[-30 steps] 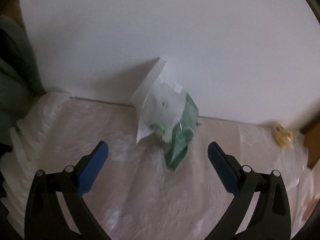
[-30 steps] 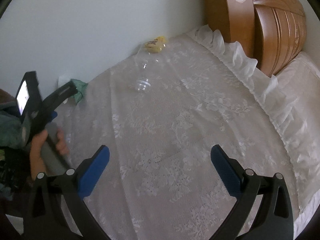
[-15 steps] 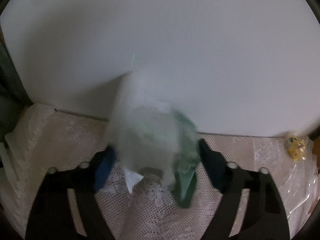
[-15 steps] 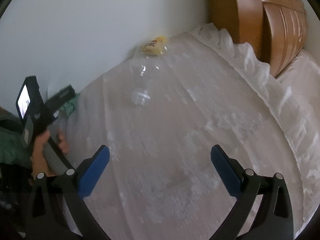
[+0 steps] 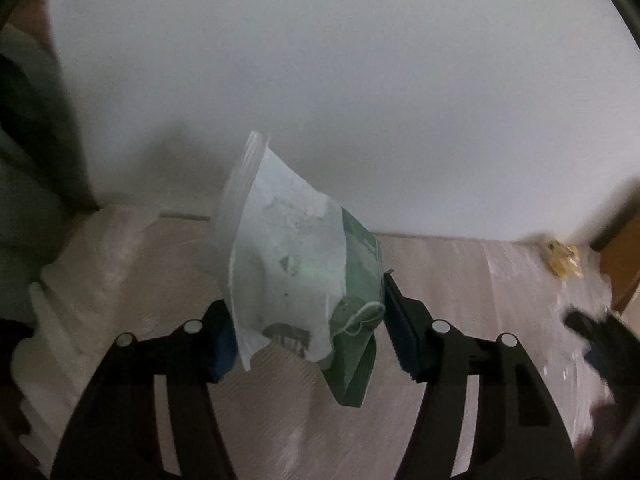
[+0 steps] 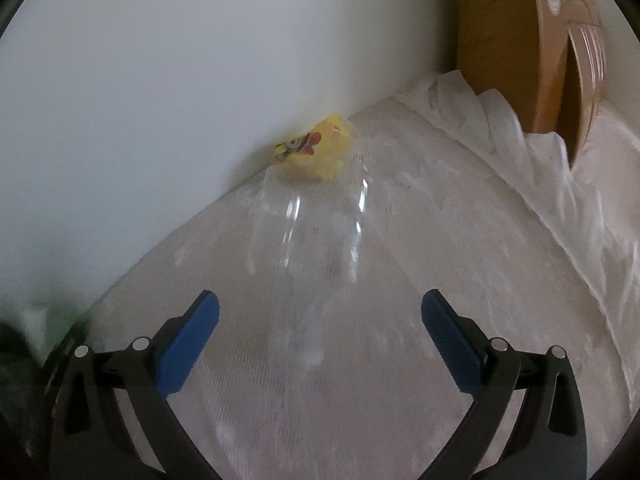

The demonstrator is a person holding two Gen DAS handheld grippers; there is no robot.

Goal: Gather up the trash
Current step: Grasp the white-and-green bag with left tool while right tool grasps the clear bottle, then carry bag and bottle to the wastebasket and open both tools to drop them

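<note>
While my left gripper (image 5: 308, 336) pinches the green-and-white wrapper (image 5: 304, 280) off the bed | right gripper (image 6: 320, 340) gapes, empty | clear bottle (image 6: 316, 248) dead ahead between its fingers (long axis running away, neck toward me) | right nearer.

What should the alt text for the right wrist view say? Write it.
The open right gripper points at a clear plastic bottle lying on a white lace bedspread, with a yellow cartoon wrapper beyond it against the white wall. A wooden headboard stands at upper right.
</note>
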